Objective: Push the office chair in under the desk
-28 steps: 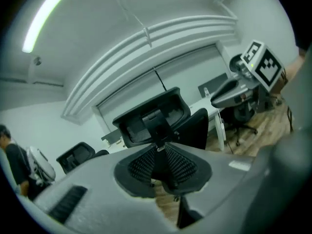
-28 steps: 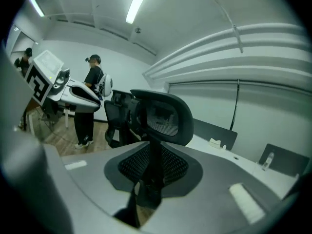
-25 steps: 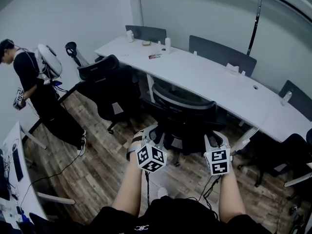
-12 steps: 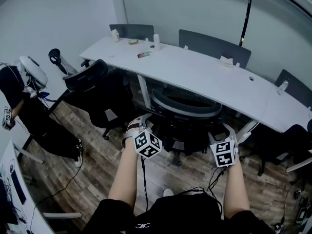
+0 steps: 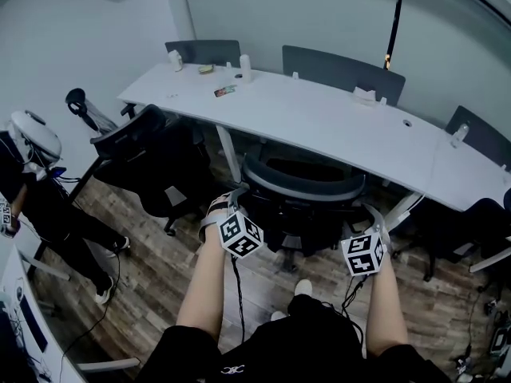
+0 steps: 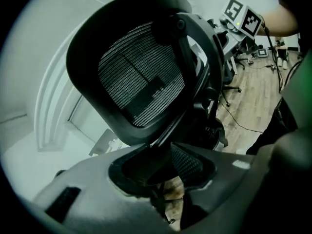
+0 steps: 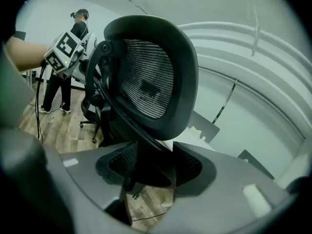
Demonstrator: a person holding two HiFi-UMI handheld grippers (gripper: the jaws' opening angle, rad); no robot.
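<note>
The black mesh-backed office chair (image 5: 303, 191) stands with its seat under the white desk (image 5: 343, 126) and its back close to the desk's front edge. My left gripper (image 5: 230, 207) is at the left side of the chair back, and my right gripper (image 5: 374, 220) is at the right side. In the left gripper view the chair back (image 6: 136, 87) looms close, its dark frame running down into the gap of the left gripper (image 6: 163, 172). The right gripper (image 7: 153, 167) likewise straddles the chair's frame (image 7: 146, 77). Both pairs of jaws have just been closing a little, with the frame between them but no visible pinch.
A second black chair (image 5: 152, 158) stands at the desk's left end. A person (image 5: 32, 198) stands at the far left beside another desk (image 5: 16, 309). Small bottles (image 5: 245, 66) and a tissue box (image 5: 363, 96) sit on the desk. More chairs (image 5: 471, 230) and floor cables lie to the right.
The chair has rolled further in under the desk. Both grippers followed it forward and lower. The person at the left has drifted toward the picture's left edge.
</note>
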